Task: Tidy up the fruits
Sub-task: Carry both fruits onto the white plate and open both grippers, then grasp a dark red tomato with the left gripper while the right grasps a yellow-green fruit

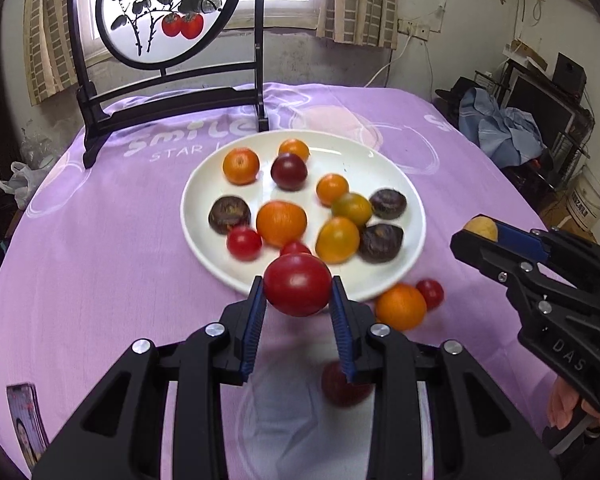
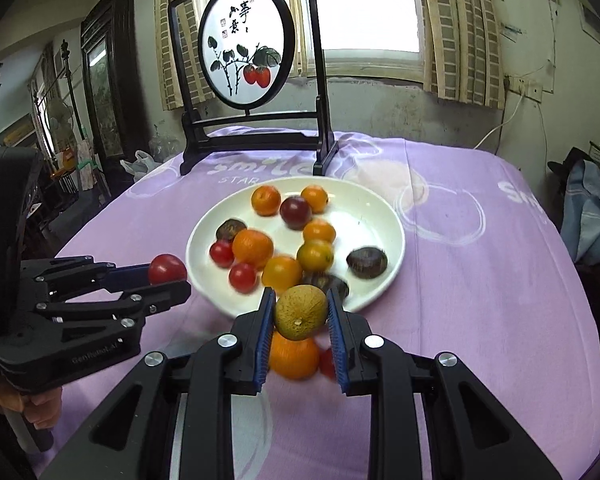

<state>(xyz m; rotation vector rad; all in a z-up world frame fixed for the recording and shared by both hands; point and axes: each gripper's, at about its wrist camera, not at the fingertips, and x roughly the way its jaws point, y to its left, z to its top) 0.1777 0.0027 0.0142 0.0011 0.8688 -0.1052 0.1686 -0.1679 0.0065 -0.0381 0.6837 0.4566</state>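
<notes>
Fruit is crowding the white plate (image 1: 408, 256) mid-surface as your left tool (image 1: 298, 286) is clamping a red tomato (image 1: 298, 284) and your right tool (image 2: 301, 312) a yellow-green fruit (image 2: 301, 312), both near its rim.

Black left gripper (image 1: 298, 300) – blue ribbed pads (silver screws), bare-skinned hand (image 2: 40, 408)
</notes>
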